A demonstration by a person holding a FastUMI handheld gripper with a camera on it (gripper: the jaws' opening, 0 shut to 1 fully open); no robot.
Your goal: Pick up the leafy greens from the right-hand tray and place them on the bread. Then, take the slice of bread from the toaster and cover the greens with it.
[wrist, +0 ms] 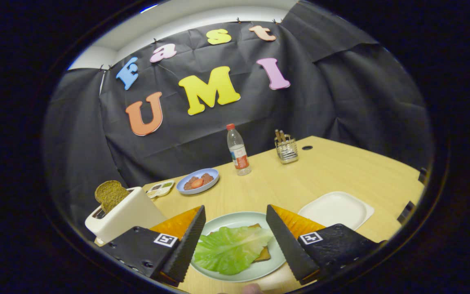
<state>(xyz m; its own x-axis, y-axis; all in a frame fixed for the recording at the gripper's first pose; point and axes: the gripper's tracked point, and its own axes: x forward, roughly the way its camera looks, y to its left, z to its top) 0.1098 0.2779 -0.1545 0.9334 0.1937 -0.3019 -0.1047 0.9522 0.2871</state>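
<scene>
Now gripper (233, 241) hangs open-fingered over leafy greens (231, 249) on bread (264, 255).

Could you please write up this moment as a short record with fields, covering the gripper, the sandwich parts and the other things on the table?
gripper: gripper open, fingers either side of the green plate, holding nothing
leafy greens: leafy greens lying on the bread on the plate
bread: bread mostly covered, an edge showing
plate: green plate between the fingers
toaster: white toaster beside the plate, bread slice sticking up
right-hand tray: white tray bare
beyond: blue dish, water bottle, cutlery holder
</scene>
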